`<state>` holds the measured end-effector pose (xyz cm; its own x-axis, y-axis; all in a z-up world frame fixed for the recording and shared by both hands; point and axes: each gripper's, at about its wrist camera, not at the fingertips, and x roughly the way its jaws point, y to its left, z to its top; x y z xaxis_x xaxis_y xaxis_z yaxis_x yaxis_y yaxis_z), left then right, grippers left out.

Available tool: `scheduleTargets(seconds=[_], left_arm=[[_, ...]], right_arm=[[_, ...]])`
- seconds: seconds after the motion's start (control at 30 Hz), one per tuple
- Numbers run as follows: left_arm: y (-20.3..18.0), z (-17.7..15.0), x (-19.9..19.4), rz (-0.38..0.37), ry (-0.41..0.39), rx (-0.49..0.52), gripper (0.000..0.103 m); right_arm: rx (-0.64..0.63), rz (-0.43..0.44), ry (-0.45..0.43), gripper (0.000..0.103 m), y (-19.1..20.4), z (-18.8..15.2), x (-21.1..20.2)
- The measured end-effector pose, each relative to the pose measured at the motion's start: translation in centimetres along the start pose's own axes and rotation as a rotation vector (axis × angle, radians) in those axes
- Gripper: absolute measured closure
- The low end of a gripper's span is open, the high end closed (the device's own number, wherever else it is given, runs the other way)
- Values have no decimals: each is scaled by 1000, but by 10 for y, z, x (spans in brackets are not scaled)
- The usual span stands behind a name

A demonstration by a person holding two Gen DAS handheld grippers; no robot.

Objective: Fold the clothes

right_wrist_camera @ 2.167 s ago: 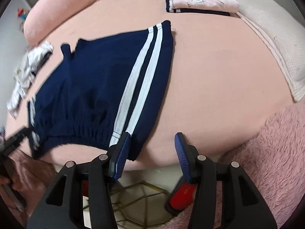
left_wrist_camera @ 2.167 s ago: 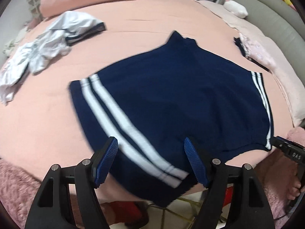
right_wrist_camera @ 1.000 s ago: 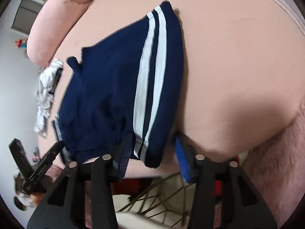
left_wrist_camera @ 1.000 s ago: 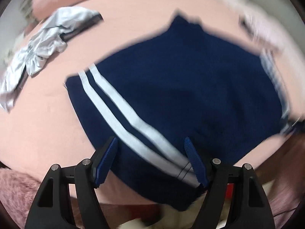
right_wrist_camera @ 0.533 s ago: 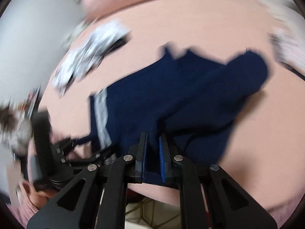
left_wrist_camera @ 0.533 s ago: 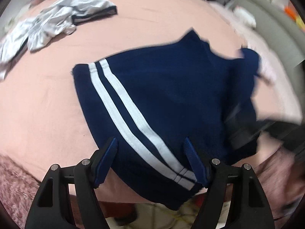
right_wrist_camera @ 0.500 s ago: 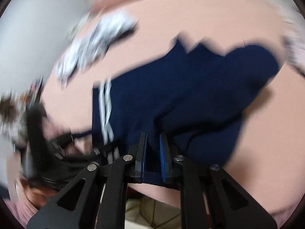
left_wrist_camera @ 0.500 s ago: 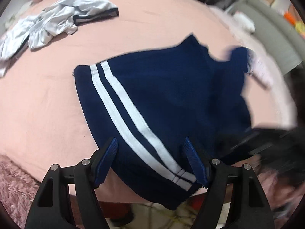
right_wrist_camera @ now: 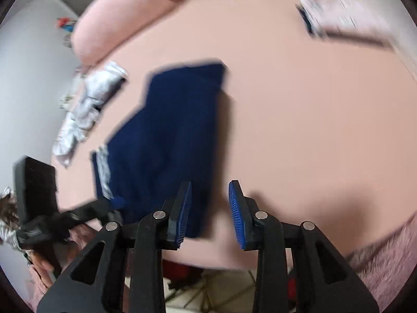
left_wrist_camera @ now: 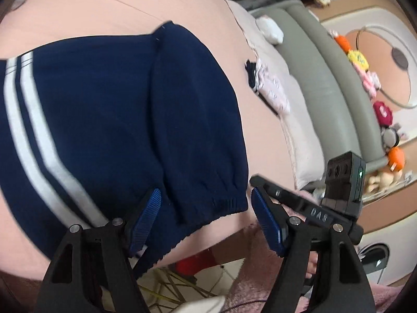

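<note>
Navy shorts (left_wrist_camera: 109,120) lie on the pink bed (right_wrist_camera: 312,120), folded in half: one leg laid over the other, fold edge running front to back down the middle, elastic waistband at the near bed edge. White side stripes (left_wrist_camera: 28,135) show on the lower layer only, on the left side of the left wrist view.

My left gripper (left_wrist_camera: 206,219) is low at the near edge of the bed, pointing across the shorts; jaws wide apart, gripping nothing. Left blue pad (left_wrist_camera: 146,219) sits over the waistband area near the fold edge, contact w/ cloth can't be judged; right pad (left_wrist_camera: 268,224) is off the fabric, past the waistband corner.

My right gripper (right_wrist_camera: 209,211) is also at the near edge, just beside the shorts' right side; jaws apart, empty. Its left pad (right_wrist_camera: 182,211) overlaps the navy cloth in view, right pad (right_wrist_camera: 238,214) is over bare sheet. Right wrist view is motion-blurred.

Elsewhere: crumpled white/grey garment (right_wrist_camera: 86,112) at far left of the bed, well apart from the shorts; folded pink clothes (left_wrist_camera: 271,91) near the bed's right side; pink pillow (right_wrist_camera: 125,18) at the head; grey padded bed frame (left_wrist_camera: 320,83) on the right.
</note>
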<state>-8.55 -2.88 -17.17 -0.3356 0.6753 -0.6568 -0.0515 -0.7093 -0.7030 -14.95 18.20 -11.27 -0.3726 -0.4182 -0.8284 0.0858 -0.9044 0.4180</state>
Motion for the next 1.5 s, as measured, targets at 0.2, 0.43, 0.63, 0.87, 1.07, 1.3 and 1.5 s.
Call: scheduleTargets(seconds=[0.2, 0.43, 0.63, 0.87, 1.07, 1.3, 1.5], left_arm=[[-2, 7, 10, 34, 4, 6, 74], [13, 18, 2, 57, 31, -62, 52], [23, 11, -19, 121, 26, -95, 52], [26, 6, -30, 228, 56, -120, 51], [10, 10, -17, 129, 47, -104, 50], [-2, 13, 5, 114, 59, -71, 49], [-12, 14, 22, 121, 70, -42, 47]], right_arm=[[26, -34, 56, 72, -13, -23, 19], [16, -53, 29, 72, -8, -17, 13], [-39, -102, 55, 72, -9, -24, 13], [-172, -91, -110, 69, 27, -19, 1], [-108, -60, -25, 69, 10, -22, 17], [-27, 14, -20, 69, -6, -20, 8], [-5, -17, -7, 69, -1, -27, 13]])
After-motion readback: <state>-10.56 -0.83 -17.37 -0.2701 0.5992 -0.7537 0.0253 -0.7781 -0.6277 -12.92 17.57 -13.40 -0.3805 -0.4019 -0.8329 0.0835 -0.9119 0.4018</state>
